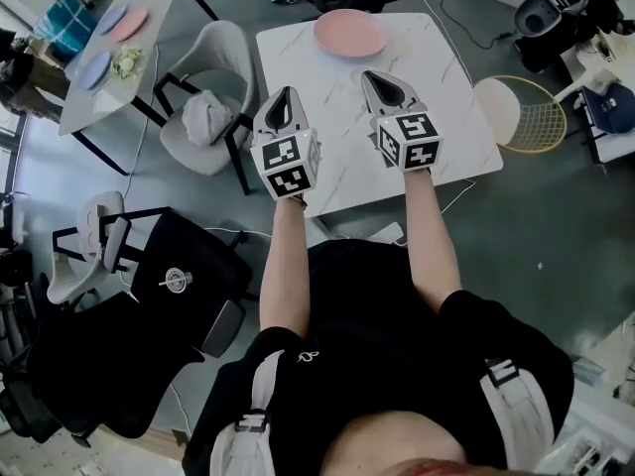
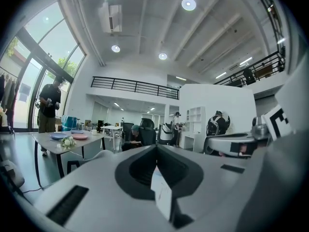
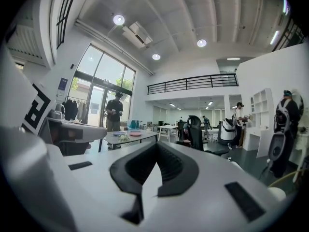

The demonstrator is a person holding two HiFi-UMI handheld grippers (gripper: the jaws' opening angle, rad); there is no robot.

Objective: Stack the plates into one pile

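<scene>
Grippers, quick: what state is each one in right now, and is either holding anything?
Left gripper: closed, jaws together, holding nothing.
Right gripper: closed, jaws together, holding nothing.

White marble-patterned square table (image 1: 342,132); pale grey shell chair (image 1: 220,53) just beside its left edge, white cloth (image 1: 203,117) on the seat; round yellow wire frame (image 1: 541,117) at right.
</scene>
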